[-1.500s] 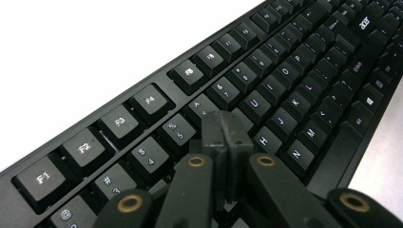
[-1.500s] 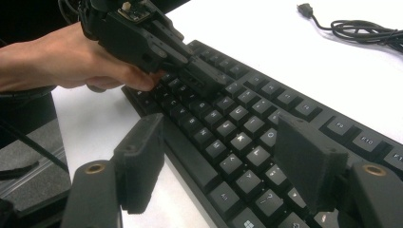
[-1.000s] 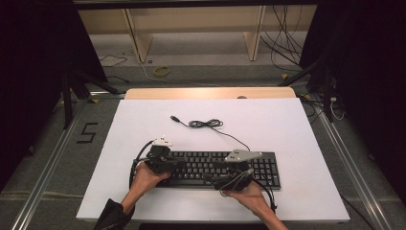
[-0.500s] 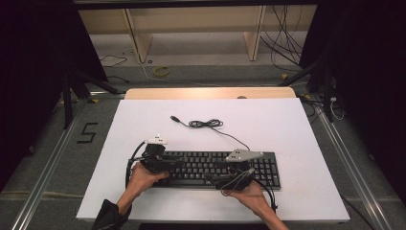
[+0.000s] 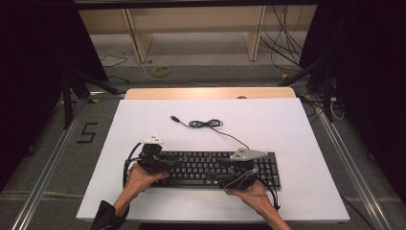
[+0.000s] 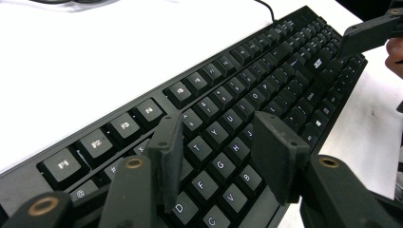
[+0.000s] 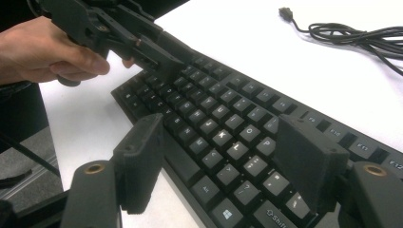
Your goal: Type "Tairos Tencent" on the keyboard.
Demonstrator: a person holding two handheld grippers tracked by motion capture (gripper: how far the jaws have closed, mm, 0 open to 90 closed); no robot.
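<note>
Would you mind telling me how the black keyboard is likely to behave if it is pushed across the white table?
The keyboard looks rigid and flat, so it should slide rather than tip. Pushed at one end, it would probably swivel. Its trailing cable may drag slightly.

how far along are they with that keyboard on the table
The keyboard lies flat near the table's front edge. The left gripper has just been opening, nothing between its fingers; the right gripper stands open over the front edge. The cable still lies loose, unplugged.

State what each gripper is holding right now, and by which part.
Nothing is held. The left gripper and right gripper both hover open above the keyboard; the left's jaws have just been opening.
</note>
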